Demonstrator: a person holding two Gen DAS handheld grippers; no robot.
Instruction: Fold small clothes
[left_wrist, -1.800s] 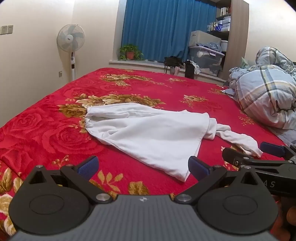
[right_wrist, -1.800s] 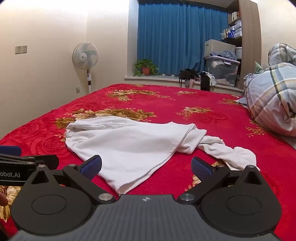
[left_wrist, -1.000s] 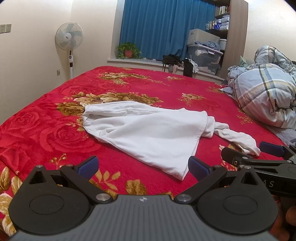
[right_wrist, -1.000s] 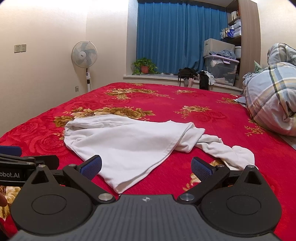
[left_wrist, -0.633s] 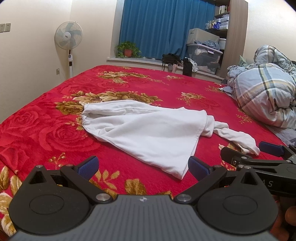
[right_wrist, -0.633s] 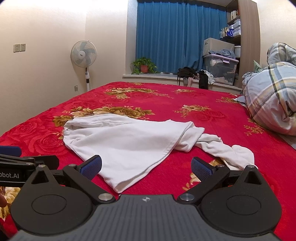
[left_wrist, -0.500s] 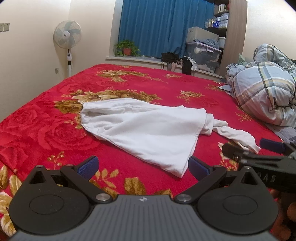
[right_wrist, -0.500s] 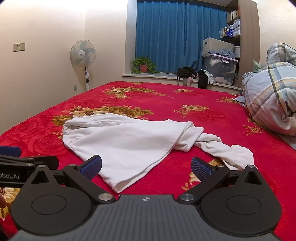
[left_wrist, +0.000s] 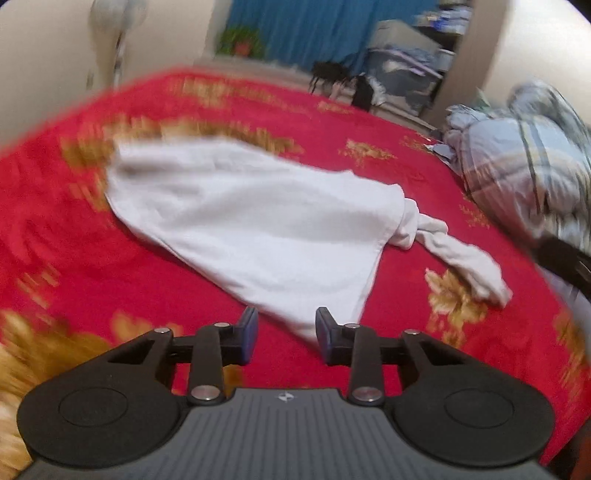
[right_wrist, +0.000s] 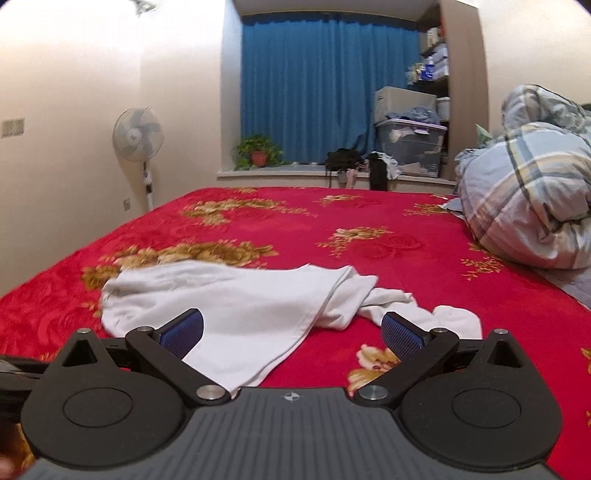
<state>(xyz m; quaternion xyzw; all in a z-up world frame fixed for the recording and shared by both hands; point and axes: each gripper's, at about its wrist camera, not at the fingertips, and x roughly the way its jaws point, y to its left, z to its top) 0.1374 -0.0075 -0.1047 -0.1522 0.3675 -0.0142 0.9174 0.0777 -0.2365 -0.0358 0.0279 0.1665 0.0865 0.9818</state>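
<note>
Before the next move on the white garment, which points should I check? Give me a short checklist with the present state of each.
1. Left gripper lined up with the near corner of the white garment: ok, the corner lies between its fingers.
2. Left jaws gripping the cloth: not ok, a gap remains and the cloth is not pinched.
3. Right gripper ready: ok, jaws wide open and empty, above the garment's near edge.
4. Garment spread flat: not ok, the sleeve trails twisted to the right.
5. Free room on the red blanket for folding: ok, the plaid duvet lies apart from the garment.
6. Left view sharp enough to judge contact: cannot tell, it is blurred.
</note>
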